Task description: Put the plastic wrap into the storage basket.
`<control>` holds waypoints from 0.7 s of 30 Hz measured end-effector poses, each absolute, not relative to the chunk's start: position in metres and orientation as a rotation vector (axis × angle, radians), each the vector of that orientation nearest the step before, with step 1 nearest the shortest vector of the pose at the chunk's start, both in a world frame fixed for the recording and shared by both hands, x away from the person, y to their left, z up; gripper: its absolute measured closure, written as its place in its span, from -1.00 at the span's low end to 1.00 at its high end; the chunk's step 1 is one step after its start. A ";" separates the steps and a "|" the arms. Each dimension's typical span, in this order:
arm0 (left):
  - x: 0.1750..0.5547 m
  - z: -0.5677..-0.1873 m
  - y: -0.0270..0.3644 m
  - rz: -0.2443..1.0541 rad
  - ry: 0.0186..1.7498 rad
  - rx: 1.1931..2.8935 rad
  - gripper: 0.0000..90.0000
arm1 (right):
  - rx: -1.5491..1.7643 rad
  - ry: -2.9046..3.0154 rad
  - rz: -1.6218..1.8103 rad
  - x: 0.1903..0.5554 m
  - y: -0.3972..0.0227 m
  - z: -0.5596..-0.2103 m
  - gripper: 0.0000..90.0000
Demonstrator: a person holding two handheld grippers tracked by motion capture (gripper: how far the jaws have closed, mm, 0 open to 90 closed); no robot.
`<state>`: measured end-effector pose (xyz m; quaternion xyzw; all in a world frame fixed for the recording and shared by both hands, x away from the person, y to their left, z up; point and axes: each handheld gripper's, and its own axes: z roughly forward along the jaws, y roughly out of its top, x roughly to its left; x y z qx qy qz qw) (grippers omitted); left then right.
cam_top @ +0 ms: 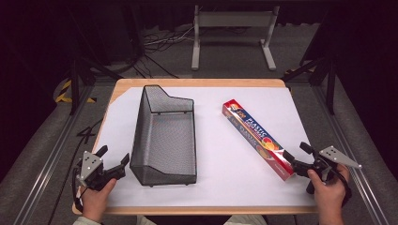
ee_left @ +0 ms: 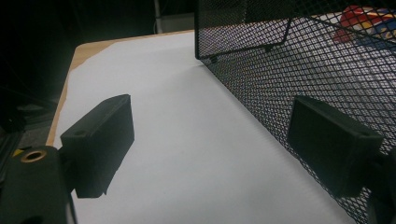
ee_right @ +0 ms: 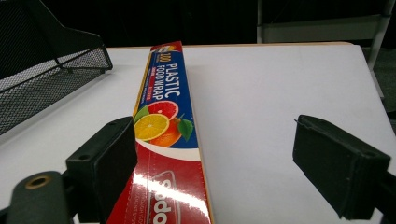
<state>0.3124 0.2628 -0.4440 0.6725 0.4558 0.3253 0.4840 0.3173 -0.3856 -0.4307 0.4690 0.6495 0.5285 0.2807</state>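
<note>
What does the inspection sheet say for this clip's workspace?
Surface: white sheet over wooden table.
Job's things: empty black wire-mesh basket; long red-and-blue plastic food wrap box lying flat, diagonal.
Clutter: nothing seen.
Grippers: left gripper open beside the basket; right gripper open around the box's near end.
Cables: loose cables on the floor beyond.
Surroundings: grey metal stand, dark floor.
</note>
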 end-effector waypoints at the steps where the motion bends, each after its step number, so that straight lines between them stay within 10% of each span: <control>1: 0.312 -0.444 0.263 0.792 1.111 1.634 -0.65 | 1.254 1.743 1.414 0.317 -0.385 -0.430 -0.69; 21: 0.312 -0.446 0.263 0.800 1.128 1.636 -0.65 | 1.260 1.867 1.336 0.329 -0.372 -0.391 -0.71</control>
